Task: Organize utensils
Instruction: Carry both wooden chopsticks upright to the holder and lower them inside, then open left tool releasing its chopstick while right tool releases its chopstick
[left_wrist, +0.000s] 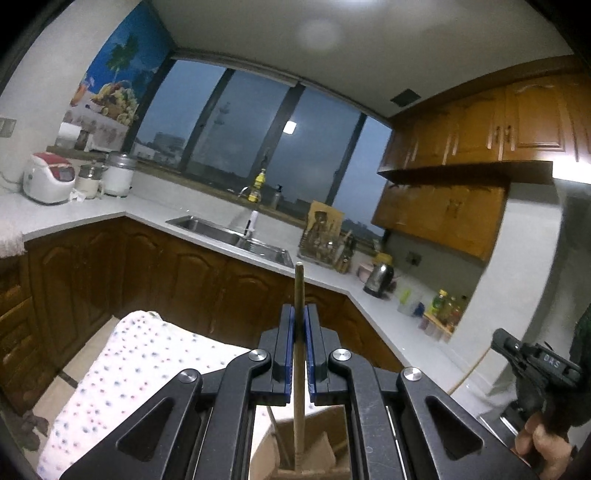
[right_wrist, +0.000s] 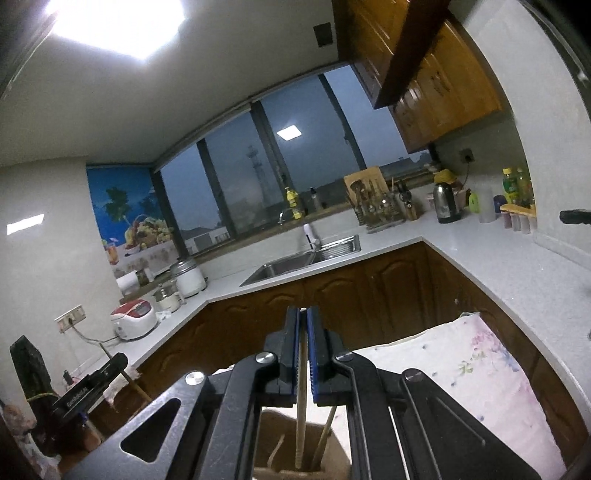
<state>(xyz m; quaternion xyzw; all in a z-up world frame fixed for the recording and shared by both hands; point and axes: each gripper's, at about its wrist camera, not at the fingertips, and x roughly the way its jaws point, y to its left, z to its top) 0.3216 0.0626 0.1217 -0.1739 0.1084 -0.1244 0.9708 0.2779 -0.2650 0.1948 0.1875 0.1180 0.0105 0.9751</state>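
My left gripper (left_wrist: 300, 314) is shut on a brown wooden stick utensil (left_wrist: 299, 354) that stands upright, its top poking above the fingers and its lower end in a brown cardboard box (left_wrist: 317, 446) below. My right gripper (right_wrist: 303, 314) is shut on a pale wooden stick utensil (right_wrist: 302, 406), also upright, with its lower end in the same kind of box (right_wrist: 273, 443). One more stick (right_wrist: 325, 432) leans in that box. The right gripper shows at the right edge of the left wrist view (left_wrist: 535, 362); the left gripper shows at the left of the right wrist view (right_wrist: 92, 387).
A dotted white cloth (left_wrist: 122, 369) covers the surface under the box; it also shows in the right wrist view (right_wrist: 461, 365). A white L-shaped counter (right_wrist: 461, 254) carries a sink (right_wrist: 295, 262), a utensil rack (right_wrist: 376, 206), a kettle (right_wrist: 445, 203), bottles and a rice cooker (right_wrist: 133, 317). Brown cabinets stand below.
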